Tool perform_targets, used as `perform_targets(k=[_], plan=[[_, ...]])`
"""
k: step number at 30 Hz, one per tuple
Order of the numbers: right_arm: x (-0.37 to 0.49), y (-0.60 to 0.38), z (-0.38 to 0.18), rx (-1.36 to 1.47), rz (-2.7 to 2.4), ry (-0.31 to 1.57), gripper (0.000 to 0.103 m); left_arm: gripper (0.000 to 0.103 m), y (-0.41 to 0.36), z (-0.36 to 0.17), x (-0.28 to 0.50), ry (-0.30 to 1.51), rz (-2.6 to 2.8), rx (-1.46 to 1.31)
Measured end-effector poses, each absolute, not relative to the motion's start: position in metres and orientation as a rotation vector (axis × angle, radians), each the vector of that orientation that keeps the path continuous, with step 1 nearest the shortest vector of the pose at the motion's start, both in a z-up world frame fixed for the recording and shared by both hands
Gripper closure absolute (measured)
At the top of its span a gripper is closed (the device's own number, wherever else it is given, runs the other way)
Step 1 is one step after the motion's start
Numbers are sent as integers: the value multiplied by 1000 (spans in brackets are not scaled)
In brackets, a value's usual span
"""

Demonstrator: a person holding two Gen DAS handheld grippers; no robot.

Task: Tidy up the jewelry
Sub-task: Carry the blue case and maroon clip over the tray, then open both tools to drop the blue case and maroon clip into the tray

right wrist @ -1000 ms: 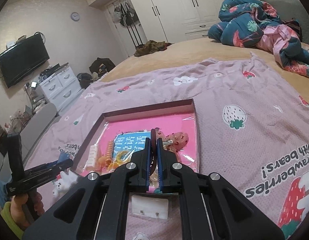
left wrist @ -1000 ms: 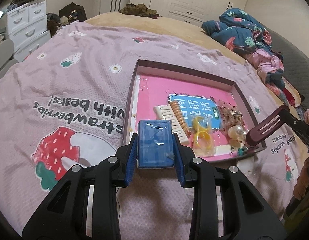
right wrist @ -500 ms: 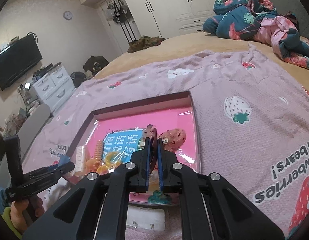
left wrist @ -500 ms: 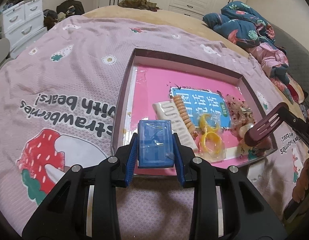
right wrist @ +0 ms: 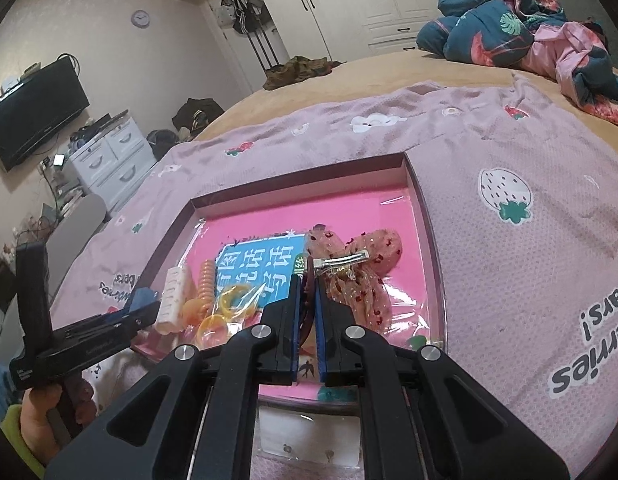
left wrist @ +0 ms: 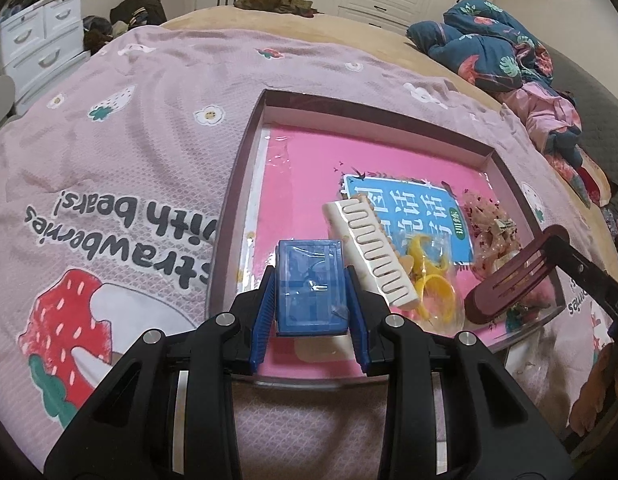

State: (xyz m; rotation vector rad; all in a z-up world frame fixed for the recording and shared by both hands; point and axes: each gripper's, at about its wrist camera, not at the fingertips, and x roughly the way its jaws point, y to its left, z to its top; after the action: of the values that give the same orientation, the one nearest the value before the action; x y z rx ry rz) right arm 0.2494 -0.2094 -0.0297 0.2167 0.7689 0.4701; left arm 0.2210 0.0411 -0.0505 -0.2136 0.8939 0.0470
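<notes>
My left gripper (left wrist: 309, 300) is shut on a small clear blue plastic box (left wrist: 310, 286) and holds it over the near left corner of the shallow tray (left wrist: 245, 184). My right gripper (right wrist: 307, 308) is shut on a dark maroon hair comb (left wrist: 513, 276), held edge-on over the tray's near right part. In the tray (right wrist: 425, 208) lie a white hair comb (left wrist: 369, 256), an orange spiral hair tie (right wrist: 207, 280), yellow hair rings in a clear bag (left wrist: 433, 300) and a pink sequin bow with a metal clip (right wrist: 357, 268).
The tray has a pink liner with a blue printed card (left wrist: 405, 208) and rests on a pink strawberry blanket (left wrist: 129, 152) on a bed. A small clear packet (right wrist: 309, 440) lies just in front of the tray. Crumpled bedding (left wrist: 493, 48) sits far right; white drawers (left wrist: 41, 40) far left.
Both grippers have moved forward over the tray. The blue box now hangs above the tray's near left corner, and the maroon comb is further over the tray's near right side.
</notes>
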Motion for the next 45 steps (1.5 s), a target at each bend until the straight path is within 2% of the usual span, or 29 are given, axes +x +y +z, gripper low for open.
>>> perform_targets(k=[8, 14, 17, 20, 24, 27, 30, 33, 43, 45], plan=[[240, -221, -37, 261, 467, 807, 95, 78, 39, -51, 227, 895, 38, -212], [239, -231, -50, 314, 449, 874, 87, 78, 39, -51, 227, 896, 36, -210], [237, -232, -52, 317, 443, 892, 86, 78, 40, -51, 227, 898, 36, -211], [234, -235, -52, 310, 428, 895, 78, 78, 39, -51, 228, 897, 36, -212], [227, -240, -46, 291, 407, 868, 59, 78, 39, -50, 225, 891, 38, -215], [221, -243, -42, 259, 380, 852, 50, 78, 39, -48, 223, 889, 37, -216], [217, -247, -39, 250, 377, 837, 47, 78, 39, -46, 222, 886, 35, -218], [211, -251, -34, 212, 337, 826, 33, 78, 39, -44, 220, 884, 35, -219], [200, -258, -25, 143, 308, 791, 29, 76, 37, -29, 209, 855, 36, -222], [198, -260, -22, 142, 306, 785, 29, 69, 36, -23, 206, 846, 35, -222]])
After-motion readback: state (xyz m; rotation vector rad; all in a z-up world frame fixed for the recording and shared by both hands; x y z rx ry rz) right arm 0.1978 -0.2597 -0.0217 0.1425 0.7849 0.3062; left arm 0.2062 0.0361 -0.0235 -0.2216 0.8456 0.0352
